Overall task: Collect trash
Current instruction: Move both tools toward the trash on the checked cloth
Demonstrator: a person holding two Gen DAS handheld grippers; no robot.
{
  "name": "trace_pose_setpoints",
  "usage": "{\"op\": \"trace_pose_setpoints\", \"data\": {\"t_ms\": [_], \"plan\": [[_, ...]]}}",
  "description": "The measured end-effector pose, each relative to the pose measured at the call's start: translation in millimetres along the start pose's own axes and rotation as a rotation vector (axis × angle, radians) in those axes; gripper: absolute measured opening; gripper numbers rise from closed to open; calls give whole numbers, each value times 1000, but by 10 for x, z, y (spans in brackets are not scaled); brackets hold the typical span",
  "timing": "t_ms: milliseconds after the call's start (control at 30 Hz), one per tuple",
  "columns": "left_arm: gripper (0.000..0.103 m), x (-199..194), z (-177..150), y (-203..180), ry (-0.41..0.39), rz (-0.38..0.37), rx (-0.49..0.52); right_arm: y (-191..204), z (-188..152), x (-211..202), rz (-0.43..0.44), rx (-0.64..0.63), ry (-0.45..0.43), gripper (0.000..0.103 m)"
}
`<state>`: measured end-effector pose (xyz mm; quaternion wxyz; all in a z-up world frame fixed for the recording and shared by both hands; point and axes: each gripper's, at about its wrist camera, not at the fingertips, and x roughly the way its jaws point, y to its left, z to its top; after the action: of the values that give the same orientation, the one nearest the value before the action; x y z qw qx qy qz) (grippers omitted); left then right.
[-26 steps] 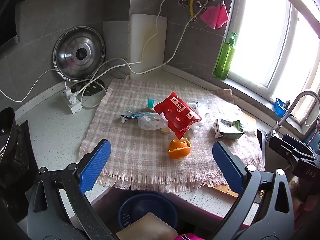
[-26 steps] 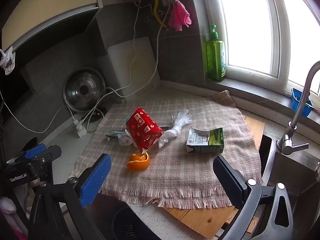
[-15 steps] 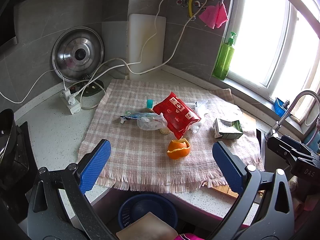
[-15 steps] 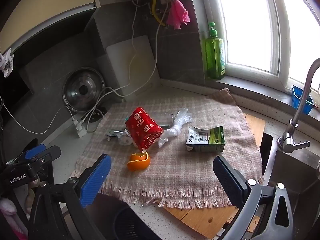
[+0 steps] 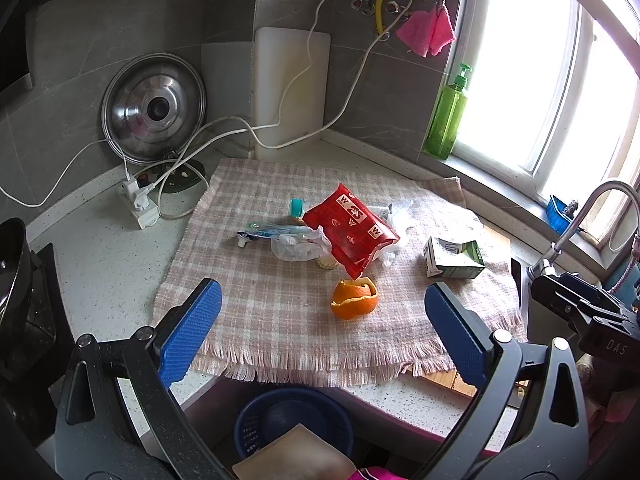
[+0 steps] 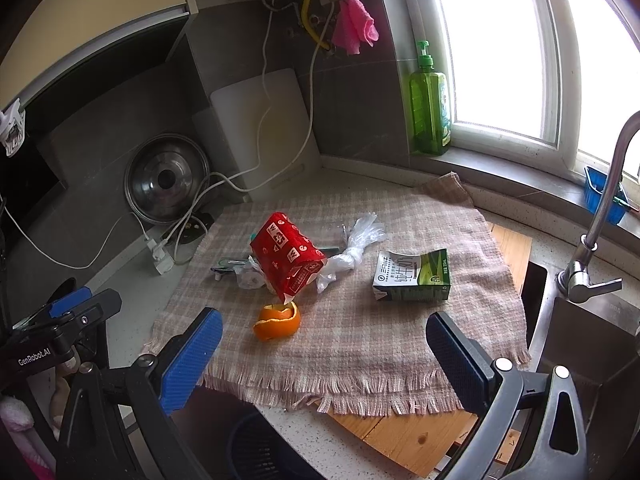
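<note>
Both grippers hover above the near edge of the counter, jaws spread wide and holding nothing. The left gripper [image 5: 322,334] and right gripper [image 6: 324,354] each look down on the checked cloth [image 5: 256,280], so the litter on it lies framed between the fingers; this reads as a survey stance ahead of a first pick.

The trash sits grouped near the cloth's centre, apart from both grippers. Count:
- one orange peel [image 5: 354,299], nearest the edge
- one red snack wrapper [image 5: 351,230], propped over other scraps
- one milk carton [image 6: 413,277], lying on its side, clear of the pile
- one twisted clear bag [image 6: 356,248] beside the wrapper
- one crumpled white bag [image 5: 298,245]
- one tube-like item [image 5: 264,233]; its kind cannot be told

One blue basket [image 5: 294,420] stands below the counter edge, directly under the left gripper, presumably the receptacle. No item has yet been collected, judging by the empty jaws
</note>
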<state>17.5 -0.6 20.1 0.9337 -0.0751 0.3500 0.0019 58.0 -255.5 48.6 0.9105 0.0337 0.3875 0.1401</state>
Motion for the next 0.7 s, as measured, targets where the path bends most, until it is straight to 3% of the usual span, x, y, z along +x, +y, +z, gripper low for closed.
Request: {"op": "trace_pose_setpoints", "data": {"t_ms": [700], "plan": [[103,2,-21,-60,6,6,1,-10,-72,32,-10,-9,22,103]]}}
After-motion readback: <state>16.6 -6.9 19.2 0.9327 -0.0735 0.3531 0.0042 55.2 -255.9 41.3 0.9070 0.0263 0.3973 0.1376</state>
